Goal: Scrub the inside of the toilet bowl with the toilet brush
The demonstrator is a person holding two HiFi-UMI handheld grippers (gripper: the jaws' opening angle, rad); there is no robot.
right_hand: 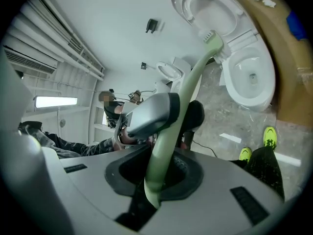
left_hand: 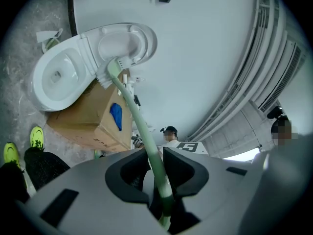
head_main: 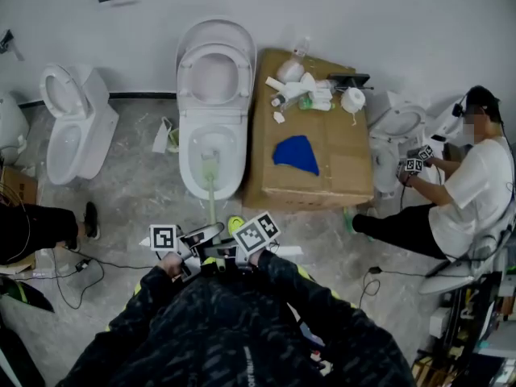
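Gripping the pale green toilet brush with both tools, the person faces the toilet from its 6 o'clock side. The left gripper is clamped on the handle, and the right gripper is clamped on the handle's end just behind it. The brush head sits inside the bowl, near the 6 o'clock rim. A cardboard box stands at the toilet's 3 o'clock, with a blue cloth on top.

We see a plain pale wall meeting a mottled grey concrete floor. Against that wall stand a large cardboard box and, far left, a white toilet.
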